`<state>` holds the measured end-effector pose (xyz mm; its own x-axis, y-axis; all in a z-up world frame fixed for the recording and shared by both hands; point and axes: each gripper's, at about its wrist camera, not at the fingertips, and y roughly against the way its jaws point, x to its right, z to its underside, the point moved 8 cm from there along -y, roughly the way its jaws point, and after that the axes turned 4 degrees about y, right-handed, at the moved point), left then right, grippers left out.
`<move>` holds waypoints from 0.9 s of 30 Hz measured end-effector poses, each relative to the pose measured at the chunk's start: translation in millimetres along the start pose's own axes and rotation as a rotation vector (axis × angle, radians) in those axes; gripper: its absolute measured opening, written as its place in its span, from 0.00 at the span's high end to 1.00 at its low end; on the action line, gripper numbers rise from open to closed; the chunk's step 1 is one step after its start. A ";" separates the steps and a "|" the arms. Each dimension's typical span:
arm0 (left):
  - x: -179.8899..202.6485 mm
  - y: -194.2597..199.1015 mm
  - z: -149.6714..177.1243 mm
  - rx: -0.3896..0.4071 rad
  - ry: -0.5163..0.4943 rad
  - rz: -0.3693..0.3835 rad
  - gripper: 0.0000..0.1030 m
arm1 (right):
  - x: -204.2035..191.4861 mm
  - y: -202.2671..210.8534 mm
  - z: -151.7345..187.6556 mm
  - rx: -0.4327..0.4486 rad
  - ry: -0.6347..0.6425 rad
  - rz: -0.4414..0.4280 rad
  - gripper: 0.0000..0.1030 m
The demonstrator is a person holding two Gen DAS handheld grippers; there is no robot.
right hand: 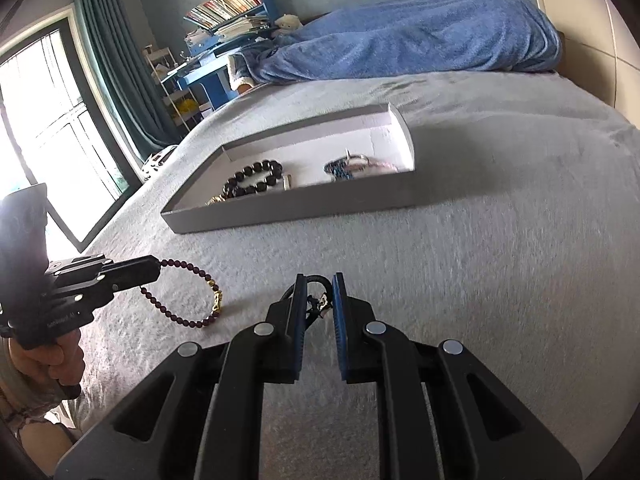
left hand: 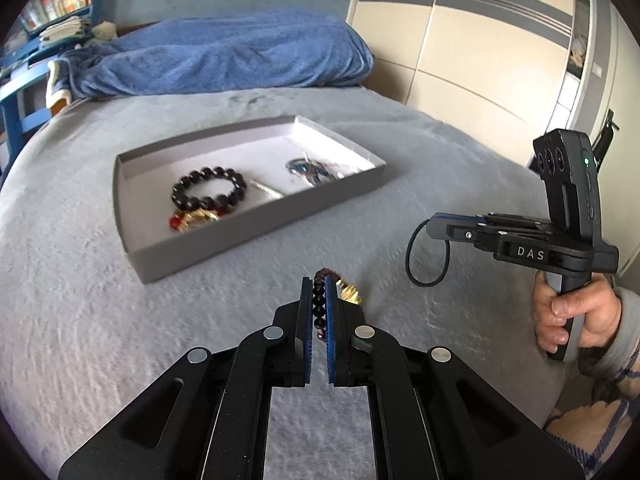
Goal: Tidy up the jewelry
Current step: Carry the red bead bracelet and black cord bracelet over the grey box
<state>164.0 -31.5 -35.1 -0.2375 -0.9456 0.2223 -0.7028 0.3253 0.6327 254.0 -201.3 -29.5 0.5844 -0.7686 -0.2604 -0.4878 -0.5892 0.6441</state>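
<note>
My left gripper (left hand: 318,280) is shut on a dark red bead bracelet (left hand: 319,304) with gold charms, held just above the grey bed cover; the bracelet hangs from it in the right wrist view (right hand: 188,296). My right gripper (right hand: 320,278) is shut on a thin black cord loop with a small clasp (right hand: 318,300); in the left wrist view the cord (left hand: 427,254) dangles from its tip. A grey shallow box (left hand: 256,232) lies ahead, holding a black bead bracelet (left hand: 209,188), a gold and red piece (left hand: 194,219), a silver piece (left hand: 266,189) and a blue bracelet (left hand: 310,170).
A blue blanket (left hand: 224,54) lies across the far end of the bed. A cream wardrobe (left hand: 480,48) stands at the right. A blue shelf with books (right hand: 228,12) and a window (right hand: 48,128) are at the left.
</note>
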 end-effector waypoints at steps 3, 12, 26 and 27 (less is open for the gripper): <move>-4.4 5.1 -9.1 0.019 -0.002 -0.003 0.94 | -4.4 1.0 -11.0 0.010 0.017 -0.002 0.88; -18.7 18.9 -44.1 0.076 -0.012 -0.027 0.94 | -15.3 -1.7 -53.0 0.041 0.063 -0.007 0.88; -27.3 15.4 -110.0 0.143 -0.055 -0.062 0.94 | -23.9 -37.9 -99.2 0.039 0.063 0.003 0.88; -28.3 12.9 -112.8 0.144 -0.055 -0.063 0.94 | -24.2 -43.3 -103.4 0.035 0.065 0.008 0.88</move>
<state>237.3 0.2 50.5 -0.2231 -0.9644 0.1420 -0.8054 0.2644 0.5305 328.1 -131.4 23.3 0.6210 -0.7560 -0.2070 -0.5142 -0.5923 0.6203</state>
